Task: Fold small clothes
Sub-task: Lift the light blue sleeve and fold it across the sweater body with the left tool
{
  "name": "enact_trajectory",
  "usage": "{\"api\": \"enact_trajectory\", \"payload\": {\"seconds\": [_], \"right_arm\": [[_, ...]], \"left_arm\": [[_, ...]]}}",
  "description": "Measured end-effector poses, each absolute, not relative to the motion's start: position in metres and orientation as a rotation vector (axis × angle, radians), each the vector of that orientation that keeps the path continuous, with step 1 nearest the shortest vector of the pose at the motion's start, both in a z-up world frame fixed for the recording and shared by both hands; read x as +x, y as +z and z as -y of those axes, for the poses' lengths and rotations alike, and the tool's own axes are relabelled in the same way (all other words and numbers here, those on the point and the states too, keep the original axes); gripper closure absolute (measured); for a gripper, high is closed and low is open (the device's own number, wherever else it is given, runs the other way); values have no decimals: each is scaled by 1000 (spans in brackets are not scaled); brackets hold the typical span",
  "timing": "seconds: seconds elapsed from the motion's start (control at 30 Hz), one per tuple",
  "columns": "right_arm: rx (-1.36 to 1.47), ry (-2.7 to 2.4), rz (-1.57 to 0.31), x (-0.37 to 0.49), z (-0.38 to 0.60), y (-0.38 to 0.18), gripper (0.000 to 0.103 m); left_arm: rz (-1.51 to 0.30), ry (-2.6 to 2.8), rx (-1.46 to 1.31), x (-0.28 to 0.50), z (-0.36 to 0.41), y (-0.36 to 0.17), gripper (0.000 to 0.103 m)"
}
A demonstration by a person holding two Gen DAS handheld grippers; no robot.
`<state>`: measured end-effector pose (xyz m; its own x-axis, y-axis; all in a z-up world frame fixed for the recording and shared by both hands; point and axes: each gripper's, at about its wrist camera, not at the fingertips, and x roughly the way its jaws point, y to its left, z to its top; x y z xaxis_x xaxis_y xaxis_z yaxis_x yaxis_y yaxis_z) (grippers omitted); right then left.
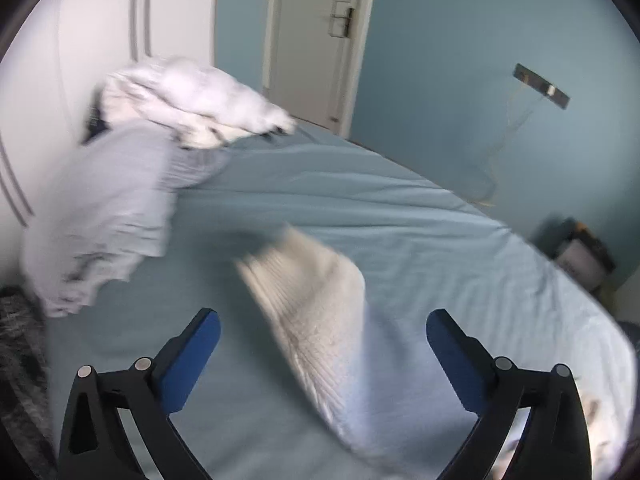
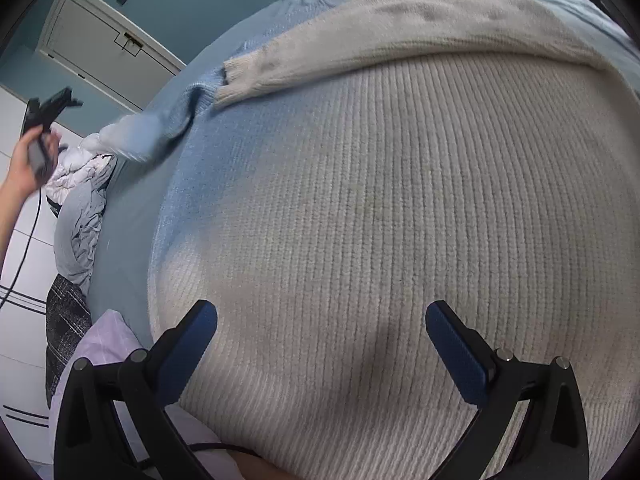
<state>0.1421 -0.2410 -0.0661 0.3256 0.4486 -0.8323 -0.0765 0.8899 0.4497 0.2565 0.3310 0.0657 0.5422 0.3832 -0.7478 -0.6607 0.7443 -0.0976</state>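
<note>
A cream and light-blue ribbed knit sweater (image 2: pixel 400 200) lies spread on the blue bed sheet (image 2: pixel 132 216); one sleeve (image 2: pixel 360 40) is folded across its top. My right gripper (image 2: pixel 321 320) is open, just above the sweater's body, holding nothing. My left gripper (image 1: pixel 323 332) is open and empty above the bed; a blurred sleeve of the sweater (image 1: pixel 320 312) lies or hangs between its fingers, apart from both pads. The left gripper also shows in the right wrist view (image 2: pixel 44 116), raised at the far left in a hand.
A crumpled white and grey duvet (image 1: pixel 152 140) is piled at the bed's far left by white wardrobes (image 1: pixel 80 40). A door (image 1: pixel 316 40) and blue wall stand behind. A box (image 1: pixel 580 256) sits on the floor at right. A lilac cloth (image 2: pixel 108 344) lies near the right gripper.
</note>
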Motion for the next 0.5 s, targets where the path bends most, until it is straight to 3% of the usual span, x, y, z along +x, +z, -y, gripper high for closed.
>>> {"api": "enact_trajectory", "payload": {"seconds": [0.13,0.3,0.5], "right_arm": [[349,348,-1186,139,244,-65,1],[333,344,-1199,147,235,-69,1],[322,379,-1188,148,227,-67,1]], "left_arm": [[-895,651,-390,228,-358,16,0],[-1024,626,-602,200,-402,-76,0],[-892,585,-954,221,-448,-129,0]]}}
